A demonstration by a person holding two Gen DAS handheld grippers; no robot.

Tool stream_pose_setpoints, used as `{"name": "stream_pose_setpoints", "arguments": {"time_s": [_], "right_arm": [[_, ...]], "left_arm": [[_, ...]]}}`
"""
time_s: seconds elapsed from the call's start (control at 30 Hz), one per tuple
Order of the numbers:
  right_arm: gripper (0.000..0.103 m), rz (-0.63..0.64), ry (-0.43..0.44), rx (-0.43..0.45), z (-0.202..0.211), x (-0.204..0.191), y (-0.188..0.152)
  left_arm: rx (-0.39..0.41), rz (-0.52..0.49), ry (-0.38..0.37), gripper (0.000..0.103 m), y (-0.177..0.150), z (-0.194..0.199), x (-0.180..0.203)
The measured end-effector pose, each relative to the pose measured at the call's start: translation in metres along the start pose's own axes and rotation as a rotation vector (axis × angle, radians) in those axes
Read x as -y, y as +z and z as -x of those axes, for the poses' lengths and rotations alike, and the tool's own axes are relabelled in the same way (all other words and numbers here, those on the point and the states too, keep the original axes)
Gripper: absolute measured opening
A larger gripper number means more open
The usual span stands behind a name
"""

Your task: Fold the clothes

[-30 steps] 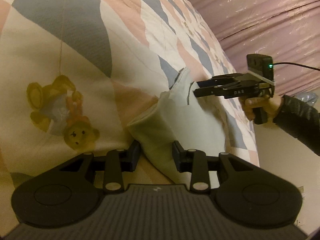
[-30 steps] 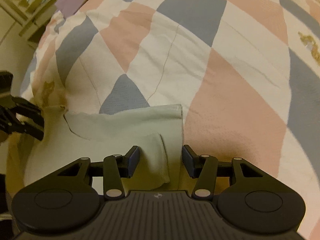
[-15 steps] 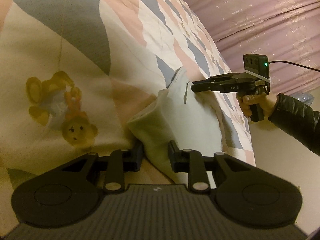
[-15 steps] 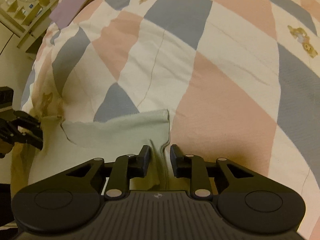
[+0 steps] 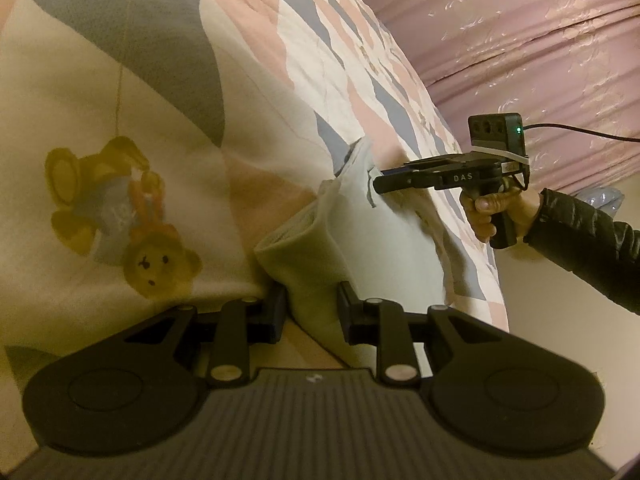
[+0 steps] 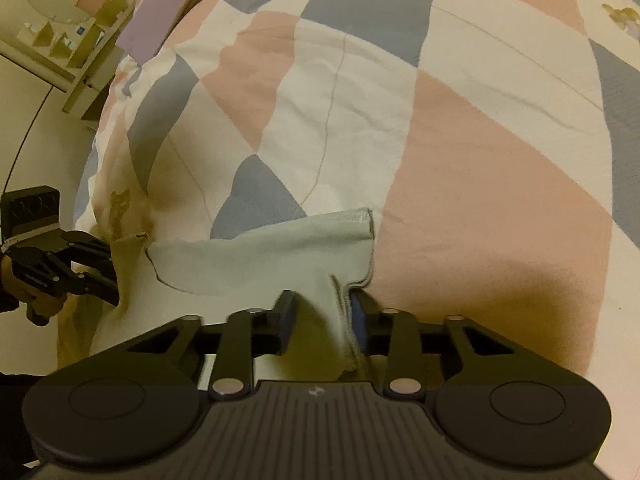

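**Both grippers on one edge of the garment, cloth spanning between them**

Left side first. We see our left gripper (image 5: 312, 312) with its jaws closed in on a thick fold of the pale green garment (image 5: 384, 232); the cloth fills the gap between the pads and bulges just ahead of them. From this tool the garment runs forward and to the right, along the edge of the bed cover (image 5: 120, 140).

Middle. In the right wrist view the garment (image 6: 256, 256) lies flat ahead and to the left of the right tool, long axis running left to right between the two grippers. A notch or neckline cut shows on its left part; we cannot tell the garment type.

Right side. Our right gripper (image 6: 322, 316) has its jaws drawn in on a bunched corner of the cloth, a hemmed edge standing up between the pads. The far right corner lies free on the cover just ahead.

Judgement: each hand holds its own end of the near edge, so neither is nearer; any fold would carry that edge forward, across the long axis.

Containers: none in view.
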State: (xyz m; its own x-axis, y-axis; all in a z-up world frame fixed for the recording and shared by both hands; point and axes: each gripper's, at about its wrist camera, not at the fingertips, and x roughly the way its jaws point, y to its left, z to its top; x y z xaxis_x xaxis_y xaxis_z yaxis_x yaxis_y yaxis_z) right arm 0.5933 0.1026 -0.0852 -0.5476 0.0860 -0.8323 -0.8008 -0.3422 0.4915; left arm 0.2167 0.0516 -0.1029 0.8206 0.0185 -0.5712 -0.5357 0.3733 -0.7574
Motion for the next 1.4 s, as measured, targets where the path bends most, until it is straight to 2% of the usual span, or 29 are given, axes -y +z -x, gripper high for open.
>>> {"name": "stream_pose_setpoints", "arguments": {"time_s": [0.1,0.2,0.47,0.53,0.6,0.63,0.9,1.17,1.3,1.33,1.4], "right_arm": [[0.017,-0.002,0.001,0.004,0.003,0.004,0.0],[0.011,0.019,-0.026,0.008,0.003,0.003,-0.001],[0.015,0.038,-0.036,0.012,-0.003,0.001,-0.004],[0.014,0.035,-0.035,0.019,-0.002,0.001,-0.005],[0.01,0.034,-0.038,0.026,-0.001,0.0,-0.007],[0.007,0.034,-0.039,0.032,-0.001,0.0,-0.007],[0.005,0.019,-0.048,0.06,0.006,0.001,-0.01],[0.011,0.038,-0.085,0.033,0.012,0.002,-0.009],[0.014,0.015,-0.031,0.015,0.001,0.004,-0.008],[0.017,0.013,-0.015,0.011,-0.002,0.003,-0.007],[0.01,0.019,-0.015,0.011,-0.005,0.001,-0.005]], "left_arm": [[0.002,-0.003,0.001,0.021,-0.002,0.002,-0.001],[0.003,-0.005,0.005,0.021,-0.002,0.003,0.0],[-0.001,-0.019,0.019,0.02,0.0,0.006,0.004],[0.0,-0.03,0.029,0.015,0.001,0.006,0.006],[0.003,-0.043,0.041,0.007,0.002,0.006,0.007],[0.005,-0.048,0.045,0.007,0.002,0.006,0.008],[0.001,-0.01,0.047,0.008,0.006,0.003,0.004],[-0.013,0.004,0.033,0.009,0.007,-0.006,-0.001],[-0.007,0.018,0.018,0.009,0.007,-0.008,-0.003],[-0.005,0.019,0.015,0.009,0.007,-0.008,-0.002],[-0.001,0.015,0.015,0.008,0.007,-0.008,-0.001]]}}
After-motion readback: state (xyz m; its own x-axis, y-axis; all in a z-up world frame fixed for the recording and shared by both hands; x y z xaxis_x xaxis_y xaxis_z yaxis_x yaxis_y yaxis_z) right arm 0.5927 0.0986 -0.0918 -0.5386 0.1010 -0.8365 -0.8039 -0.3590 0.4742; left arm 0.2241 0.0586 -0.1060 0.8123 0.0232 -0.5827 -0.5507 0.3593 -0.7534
